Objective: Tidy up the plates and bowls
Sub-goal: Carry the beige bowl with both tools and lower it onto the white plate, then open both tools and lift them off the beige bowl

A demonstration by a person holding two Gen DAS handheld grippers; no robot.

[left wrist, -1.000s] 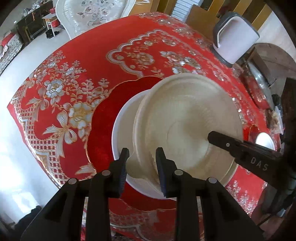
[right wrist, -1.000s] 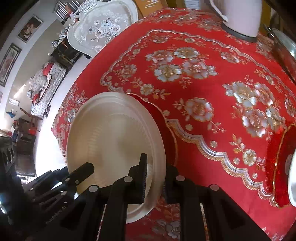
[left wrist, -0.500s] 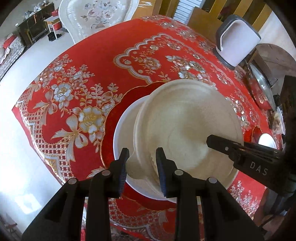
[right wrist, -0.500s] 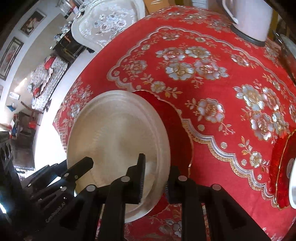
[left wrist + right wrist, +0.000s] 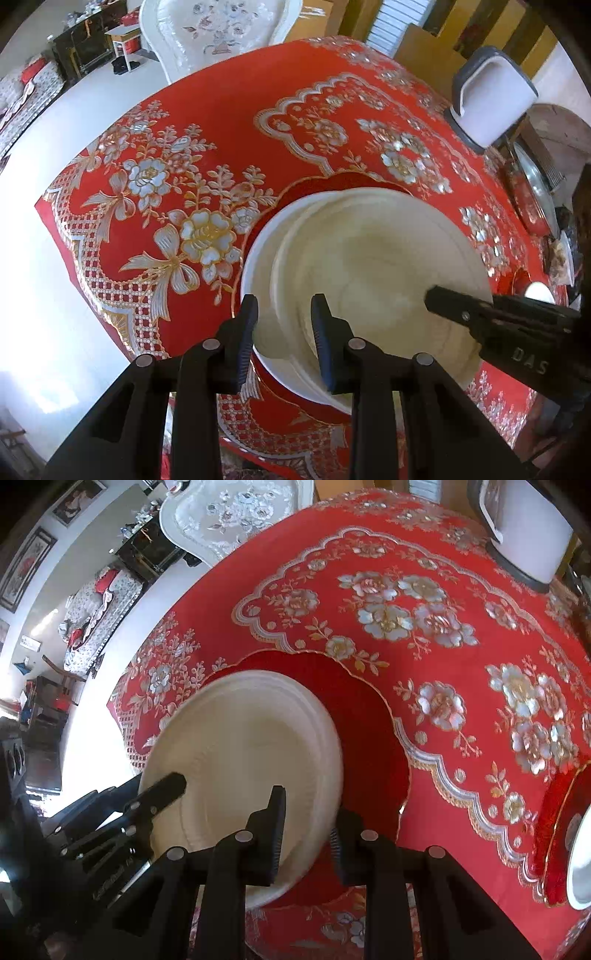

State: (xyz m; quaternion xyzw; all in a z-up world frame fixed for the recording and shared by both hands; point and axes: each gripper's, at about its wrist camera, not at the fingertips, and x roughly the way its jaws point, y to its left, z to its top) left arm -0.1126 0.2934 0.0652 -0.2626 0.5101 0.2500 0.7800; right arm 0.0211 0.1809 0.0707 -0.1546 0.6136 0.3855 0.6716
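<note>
**Lowering the plate onto the dish beneath**

See the cream fluted paper plate (image 5: 369, 258) carried just ahead of both pairs of fingers, tilted, hovering over a white round dish (image 5: 248, 273) on a dark red scalloped placemat (image 5: 369, 738). Note the right gripper (image 5: 308, 805) grasping the plate's rim, one finger on top and one underneath. Read the left gripper (image 5: 282, 306) with more caution: rim between its fingers, yet cannot tell whether clenched or merely straddling.

To do the step well:

- Level the plate first, so that neither side dips ahead of the fingers.
- Centre it over the white dish before descending; judged from the left wrist view, sits offset toward the right fingers.
- Bring both sides down together and slowly; likely thin and flexible, so avoid pulling apart or twisting.
- Release only once nested, then draw the lower fingers out sideways along the red flowered counter (image 5: 221, 110) without dragging the placemat.
</note>
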